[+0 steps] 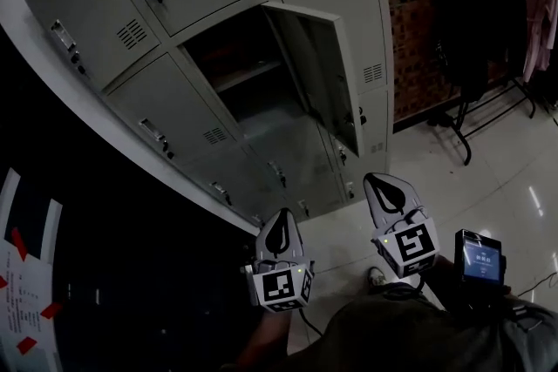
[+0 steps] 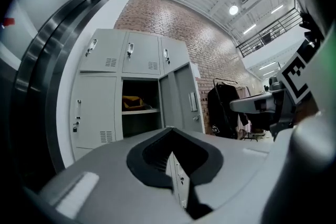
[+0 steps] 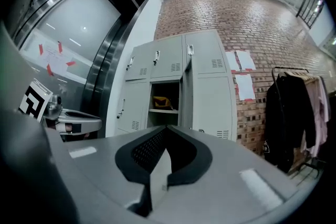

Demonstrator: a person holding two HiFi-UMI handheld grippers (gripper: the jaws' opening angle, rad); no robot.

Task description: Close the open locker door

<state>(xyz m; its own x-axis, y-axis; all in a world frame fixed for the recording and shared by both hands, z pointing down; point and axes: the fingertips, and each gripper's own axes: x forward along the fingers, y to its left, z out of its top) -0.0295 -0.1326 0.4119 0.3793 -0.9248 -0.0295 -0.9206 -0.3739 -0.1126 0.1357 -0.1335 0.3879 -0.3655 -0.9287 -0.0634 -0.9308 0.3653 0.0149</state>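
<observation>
A block of grey lockers (image 1: pixel 174 22) stands ahead. One middle locker is open, and its door (image 1: pixel 324 74) swings out toward me on the right side of its dark compartment (image 1: pixel 240 78). A yellow item (image 2: pixel 132 100) lies on the shelf inside, also seen as the yellow item (image 3: pixel 160 101) in the right gripper view. My left gripper (image 1: pixel 279 231) and right gripper (image 1: pixel 389 192) are held low, well short of the lockers, both pointing at them. Each is shut with nothing between its jaws. The left gripper (image 2: pixel 170 152) and right gripper (image 3: pixel 165 149) show closed black pads.
A rack of dark clothes (image 1: pixel 484 4) stands on the right against a brick wall (image 1: pixel 418 30). A black and white curved wall (image 1: pixel 52 152) runs along the left. The glossy floor (image 1: pixel 488 187) spreads between me and the lockers. A small screen device (image 1: pixel 479 261) sits by my right arm.
</observation>
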